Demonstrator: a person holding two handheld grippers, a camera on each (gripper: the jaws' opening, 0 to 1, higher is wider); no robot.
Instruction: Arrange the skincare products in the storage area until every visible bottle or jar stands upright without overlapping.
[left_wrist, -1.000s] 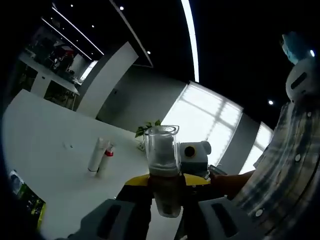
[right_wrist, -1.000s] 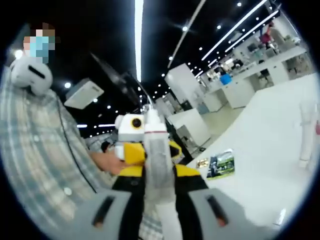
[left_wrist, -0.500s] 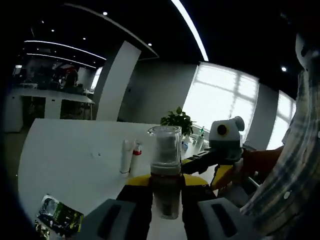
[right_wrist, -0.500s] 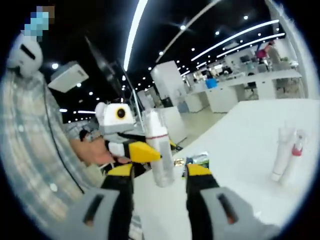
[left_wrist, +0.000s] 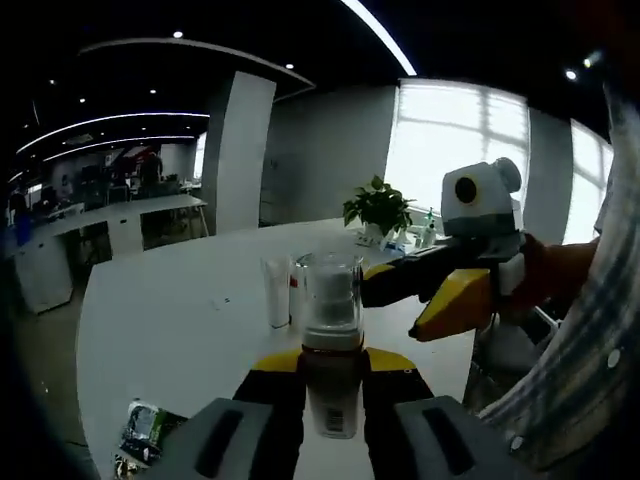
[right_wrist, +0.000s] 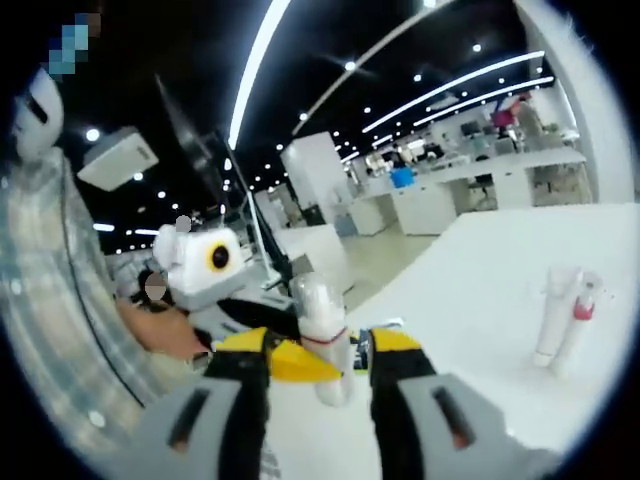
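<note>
While two tubes (left_wrist: 278, 291) already stand upright together on the white table (left_wrist: 170, 330), you carry the next product above it: your left gripper (left_wrist: 333, 395) has its fingers clamped on a clear-capped bottle (left_wrist: 329, 340). Your right gripper (right_wrist: 320, 375) hangs open-fingered behind it, so next lower the bottle upright, apart from them.

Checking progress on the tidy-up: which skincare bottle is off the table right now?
The clear-capped bottle, clamped in the left hand-held gripper. The two white tubes stand upright on the table.
</note>
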